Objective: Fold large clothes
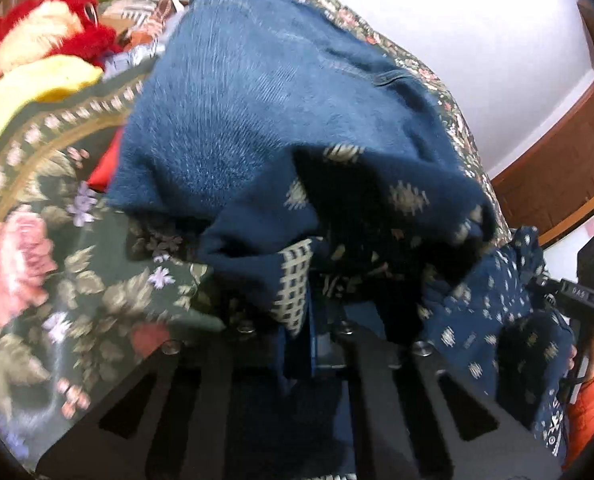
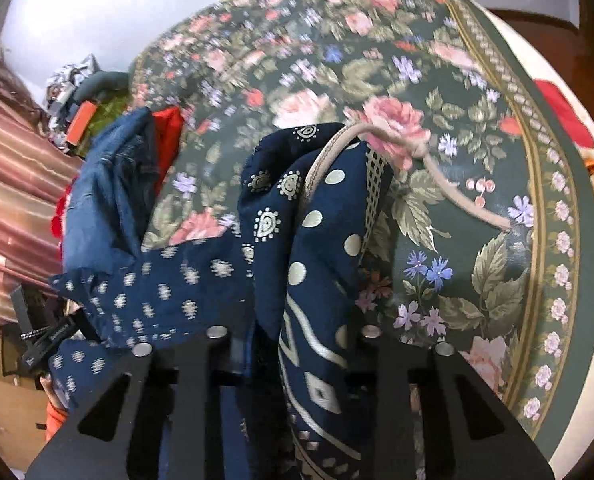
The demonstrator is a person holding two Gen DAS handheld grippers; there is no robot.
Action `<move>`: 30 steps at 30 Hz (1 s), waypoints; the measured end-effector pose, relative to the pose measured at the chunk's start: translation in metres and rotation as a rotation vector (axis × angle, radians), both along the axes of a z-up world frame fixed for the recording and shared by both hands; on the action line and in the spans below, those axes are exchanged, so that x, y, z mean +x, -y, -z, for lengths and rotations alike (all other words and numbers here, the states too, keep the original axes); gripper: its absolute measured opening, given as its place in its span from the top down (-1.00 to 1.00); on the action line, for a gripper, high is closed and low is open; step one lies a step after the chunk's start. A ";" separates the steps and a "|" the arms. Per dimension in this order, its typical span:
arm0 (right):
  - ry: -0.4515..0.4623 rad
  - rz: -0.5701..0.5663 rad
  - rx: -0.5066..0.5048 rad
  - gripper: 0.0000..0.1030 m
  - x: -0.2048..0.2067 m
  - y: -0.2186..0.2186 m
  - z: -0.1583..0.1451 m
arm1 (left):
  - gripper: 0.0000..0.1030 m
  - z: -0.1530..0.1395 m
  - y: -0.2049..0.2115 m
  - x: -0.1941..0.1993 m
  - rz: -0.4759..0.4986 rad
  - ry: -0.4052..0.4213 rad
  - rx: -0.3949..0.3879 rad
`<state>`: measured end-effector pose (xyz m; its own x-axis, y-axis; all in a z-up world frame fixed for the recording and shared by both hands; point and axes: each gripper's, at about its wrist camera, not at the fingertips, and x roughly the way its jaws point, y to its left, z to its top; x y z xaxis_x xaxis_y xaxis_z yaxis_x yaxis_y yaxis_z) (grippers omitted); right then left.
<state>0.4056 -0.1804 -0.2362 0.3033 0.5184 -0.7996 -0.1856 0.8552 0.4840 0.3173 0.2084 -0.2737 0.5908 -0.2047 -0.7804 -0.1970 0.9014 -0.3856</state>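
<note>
A large navy garment [image 1: 257,120] with a cream print lies bunched on a dark green floral bed cover [image 1: 37,260]. My left gripper [image 1: 297,332] is shut on a narrow fold of it with a cream lattice border. In the right wrist view the same garment [image 2: 321,240] shows dots and teardrop motifs. A thick roll of it sits pinched between the fingers of my right gripper [image 2: 293,336]. A cream drawstring cord [image 2: 449,188] trails from the garment across the bed cover [image 2: 477,280]. The cloth hangs stretched between the two grippers.
A red and cream plush toy [image 1: 49,36] and a yellow cloth [image 1: 29,84] lie at the far left. A red cloth [image 2: 169,136] and a blue denim piece [image 2: 105,200] lie beside the garment. An orange sleeve [image 1: 585,404] shows at the right. A wooden bed frame [image 1: 557,184] borders the bed.
</note>
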 end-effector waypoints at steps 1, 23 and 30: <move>0.013 0.005 0.004 0.56 -0.003 0.001 -0.005 | 0.92 -0.008 0.004 -0.006 0.008 0.016 0.017; 0.318 0.091 0.044 0.62 -0.003 0.028 -0.117 | 0.96 -0.164 0.048 0.063 0.109 0.263 0.138; 0.253 0.146 -0.009 0.62 0.060 0.038 -0.083 | 0.95 -0.131 0.036 0.139 0.072 0.163 0.181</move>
